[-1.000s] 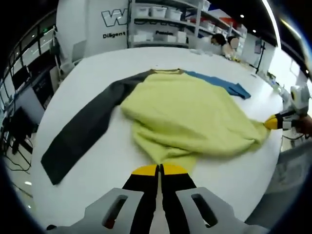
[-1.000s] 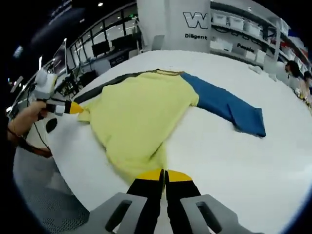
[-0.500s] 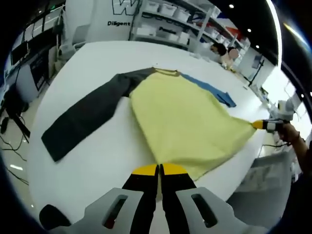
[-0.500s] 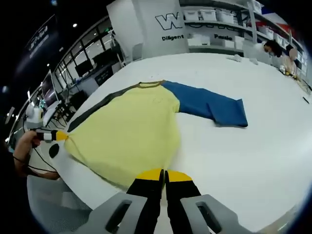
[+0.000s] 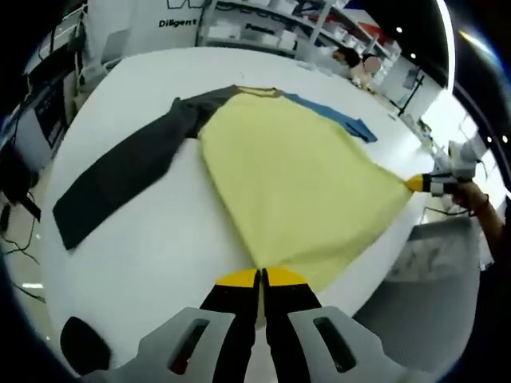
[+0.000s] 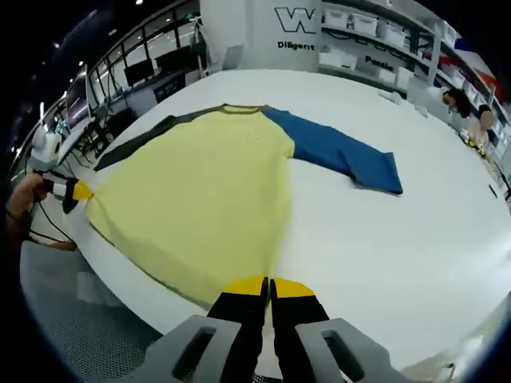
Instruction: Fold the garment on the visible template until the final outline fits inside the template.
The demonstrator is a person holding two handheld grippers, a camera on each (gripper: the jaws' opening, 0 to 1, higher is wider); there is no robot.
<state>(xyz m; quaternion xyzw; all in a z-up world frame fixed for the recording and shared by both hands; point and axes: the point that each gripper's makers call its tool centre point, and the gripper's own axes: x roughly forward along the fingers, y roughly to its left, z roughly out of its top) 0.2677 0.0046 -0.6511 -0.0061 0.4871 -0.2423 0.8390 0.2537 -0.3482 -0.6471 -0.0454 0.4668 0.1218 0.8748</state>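
1. Left gripper view: I see my left gripper point(image 5: 262, 279) at the near edge of the white table point(image 5: 160, 239), its yellow-tipped jaws pressed together on the near hem corner of the garment point(image 5: 303, 183).
2. I read the garment as spread flat on the table, yellow body in the middle, neckline at the far end.
3. Its dark grey sleeve point(image 5: 120, 171) stretches out to the left, lying flat on the table.
4. Its blue sleeve point(image 5: 335, 120) lies on the far right side, partly behind the yellow body.
5. At the right, my right gripper point(image 5: 427, 183) pinches the other hem corner, with a hand point(image 5: 471, 195) behind it.
6. Right gripper view: my right gripper point(image 6: 267, 287) has its jaws clamped on the near hem corner of the garment point(image 6: 200, 199).
7. I see the blue sleeve point(image 6: 343, 155) reaching to the right and the grey sleeve point(image 6: 140, 140) on the far left side.
8. My left gripper point(image 6: 68, 190) holds the left hem corner at the table point(image 6: 415, 239) edge.
9. Shelves point(image 6: 375, 40) with white bins stand far behind.
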